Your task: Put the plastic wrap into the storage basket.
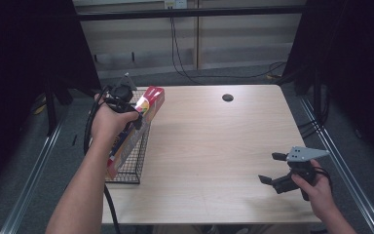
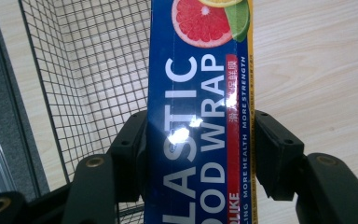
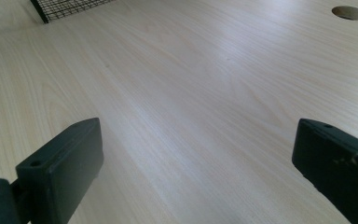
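A long blue box of plastic food wrap (image 1: 137, 122) with a red end and a citrus picture is held over the black wire basket (image 1: 135, 170) at the table's left edge. My left gripper (image 1: 131, 117) is shut on the plastic food wrap box (image 2: 198, 140), its two black jaws pressed against the box's long sides, above the wire basket (image 2: 88, 79). My right gripper (image 1: 274, 168) hovers open over bare wood near the table's front right corner. In the right gripper view that gripper (image 3: 196, 172) has nothing between its wide-apart jaws.
The light wooden table (image 1: 214, 141) has a round cable hole (image 1: 228, 97) at the far middle, which is also in the right gripper view as a cable hole (image 3: 349, 12). A corner of the basket (image 3: 65, 7) lies far ahead of the right gripper. Dark curtains flank the table.
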A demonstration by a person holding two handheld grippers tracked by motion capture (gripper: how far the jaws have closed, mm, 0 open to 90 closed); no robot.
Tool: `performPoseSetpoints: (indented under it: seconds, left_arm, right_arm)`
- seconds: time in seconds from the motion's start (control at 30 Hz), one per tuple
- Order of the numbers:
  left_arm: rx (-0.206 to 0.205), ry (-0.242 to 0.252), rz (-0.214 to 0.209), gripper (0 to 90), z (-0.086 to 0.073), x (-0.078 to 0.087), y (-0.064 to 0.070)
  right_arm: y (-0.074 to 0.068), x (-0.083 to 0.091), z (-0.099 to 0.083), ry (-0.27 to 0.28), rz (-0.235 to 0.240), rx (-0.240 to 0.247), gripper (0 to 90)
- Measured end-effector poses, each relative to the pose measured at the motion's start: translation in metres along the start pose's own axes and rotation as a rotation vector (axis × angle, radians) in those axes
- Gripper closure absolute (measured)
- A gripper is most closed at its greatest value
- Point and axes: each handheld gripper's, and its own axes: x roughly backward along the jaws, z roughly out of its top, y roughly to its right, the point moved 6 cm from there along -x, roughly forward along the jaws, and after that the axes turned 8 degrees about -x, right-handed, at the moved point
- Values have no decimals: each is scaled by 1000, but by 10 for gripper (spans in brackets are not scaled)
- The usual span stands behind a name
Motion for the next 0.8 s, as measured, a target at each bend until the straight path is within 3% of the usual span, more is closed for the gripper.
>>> performPoseSetpoints:
  seconds: [0.8]
  left_arm:
    - [91,-1,32,442,-17,-4,-26]
  right_arm:
    - [0,0,0,-1,-1,-1,16]
